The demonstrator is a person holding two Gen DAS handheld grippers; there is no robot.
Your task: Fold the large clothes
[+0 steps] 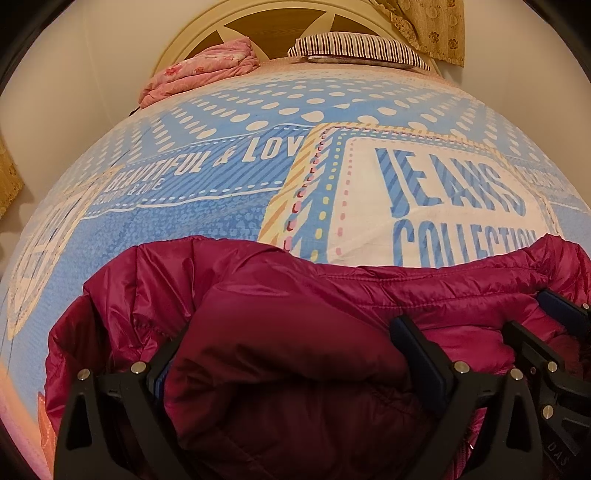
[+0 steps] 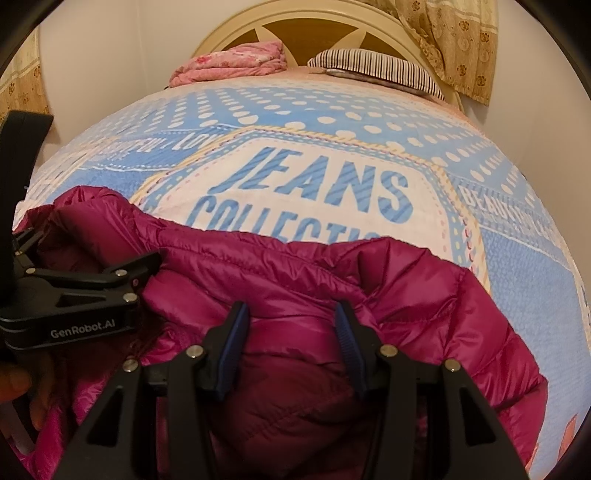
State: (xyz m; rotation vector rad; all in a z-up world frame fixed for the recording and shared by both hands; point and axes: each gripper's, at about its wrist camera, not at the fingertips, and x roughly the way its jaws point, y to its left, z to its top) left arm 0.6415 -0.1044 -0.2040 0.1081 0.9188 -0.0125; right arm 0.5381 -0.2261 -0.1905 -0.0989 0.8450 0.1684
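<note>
A magenta puffer jacket (image 1: 280, 291) lies bunched on the near part of the bed; it also shows in the right wrist view (image 2: 406, 291). My left gripper (image 1: 291, 339) has its jaws wide apart around a thick fold of the jacket, which fills the gap between the fingers. My right gripper (image 2: 291, 321) holds a narrower fold of the jacket between its blue pads (image 2: 232, 343). The right gripper also shows at the right edge of the left wrist view (image 1: 546, 325), and the left gripper at the left edge of the right wrist view (image 2: 122, 273).
The bed is covered by a blue and white sheet (image 1: 221, 192) printed "JEANS COLLECTION". A folded pink blanket (image 1: 199, 74) and a striped pillow (image 1: 354, 48) lie by the cream headboard (image 2: 332, 22). A patterned curtain (image 2: 458, 40) hangs at the back right.
</note>
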